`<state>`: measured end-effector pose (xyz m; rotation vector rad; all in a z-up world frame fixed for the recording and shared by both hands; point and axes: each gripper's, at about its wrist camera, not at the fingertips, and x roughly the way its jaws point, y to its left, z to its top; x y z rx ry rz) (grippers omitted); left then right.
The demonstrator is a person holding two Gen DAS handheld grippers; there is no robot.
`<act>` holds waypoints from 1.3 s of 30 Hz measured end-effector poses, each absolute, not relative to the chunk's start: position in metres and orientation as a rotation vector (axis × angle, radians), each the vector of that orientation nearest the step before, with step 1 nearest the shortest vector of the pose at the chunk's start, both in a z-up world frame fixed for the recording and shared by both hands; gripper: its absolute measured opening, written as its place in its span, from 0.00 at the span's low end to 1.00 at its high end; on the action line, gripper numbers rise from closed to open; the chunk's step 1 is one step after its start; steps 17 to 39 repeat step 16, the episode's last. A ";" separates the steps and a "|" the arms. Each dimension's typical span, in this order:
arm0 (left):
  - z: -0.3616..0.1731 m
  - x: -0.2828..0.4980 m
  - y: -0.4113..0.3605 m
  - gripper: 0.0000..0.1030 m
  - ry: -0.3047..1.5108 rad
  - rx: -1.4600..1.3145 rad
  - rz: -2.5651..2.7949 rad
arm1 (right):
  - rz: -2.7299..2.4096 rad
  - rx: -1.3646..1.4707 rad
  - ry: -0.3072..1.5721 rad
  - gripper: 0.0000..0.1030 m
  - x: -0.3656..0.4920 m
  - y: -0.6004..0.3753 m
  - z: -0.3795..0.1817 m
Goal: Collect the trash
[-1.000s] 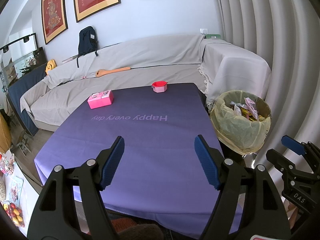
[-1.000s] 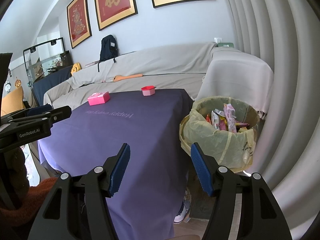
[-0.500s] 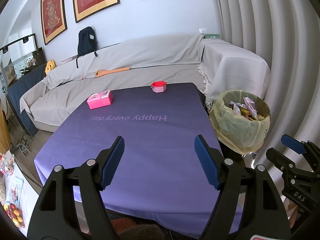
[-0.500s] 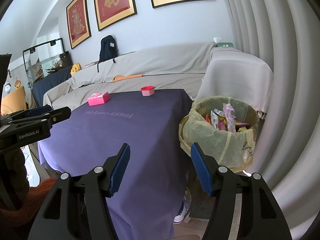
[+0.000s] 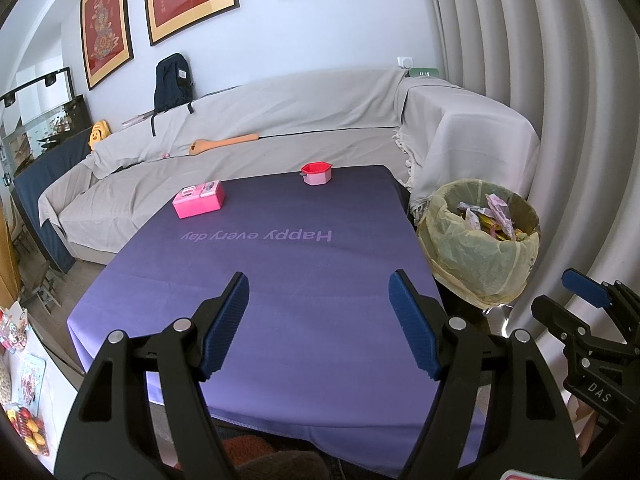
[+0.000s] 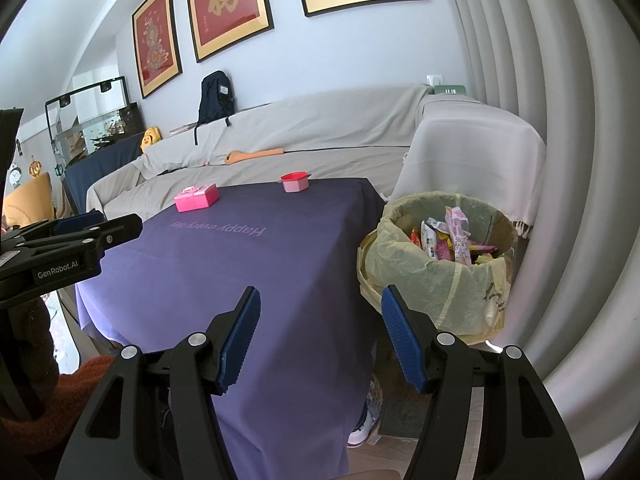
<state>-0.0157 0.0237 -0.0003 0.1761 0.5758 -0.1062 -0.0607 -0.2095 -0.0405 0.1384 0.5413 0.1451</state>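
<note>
- Left gripper (image 5: pixel 318 322) and right gripper (image 6: pixel 320 336) – both spread, holding nothing
- Bin (image 6: pixel 436 280) beside the table's (image 5: pixel 280 280) right edge – handy for wrappers (image 6: pixel 452 236)

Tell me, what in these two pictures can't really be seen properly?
- Bin bottom: both views, the liner and piled wrappers hide it.
- Small red-rimmed cup contents: both views, too far and seen side-on.
- Pink box top label: too small to read.
- Table legs: the purple cloth covers them.
- Person: cut off at the bottom edges.
</note>
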 end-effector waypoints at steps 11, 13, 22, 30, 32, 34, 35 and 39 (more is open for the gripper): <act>-0.006 -0.001 0.026 0.67 0.621 0.148 -0.140 | 0.147 0.137 0.546 0.58 -0.061 -0.209 -0.041; -0.010 0.017 0.038 0.67 0.651 0.126 -0.141 | 0.154 0.130 0.552 0.58 -0.057 -0.208 -0.043; -0.022 0.066 0.070 0.67 0.704 0.117 -0.093 | 0.196 0.105 0.599 0.58 -0.027 -0.195 -0.048; -0.022 0.066 0.070 0.67 0.704 0.117 -0.093 | 0.196 0.105 0.599 0.58 -0.027 -0.195 -0.048; -0.022 0.066 0.070 0.67 0.704 0.117 -0.093 | 0.196 0.105 0.599 0.58 -0.027 -0.195 -0.048; -0.022 0.066 0.070 0.67 0.704 0.117 -0.093 | 0.196 0.105 0.599 0.58 -0.027 -0.195 -0.048; -0.022 0.066 0.070 0.67 0.704 0.117 -0.093 | 0.196 0.105 0.599 0.58 -0.027 -0.195 -0.048; -0.022 0.066 0.070 0.67 0.704 0.117 -0.093 | 0.196 0.105 0.599 0.58 -0.027 -0.195 -0.048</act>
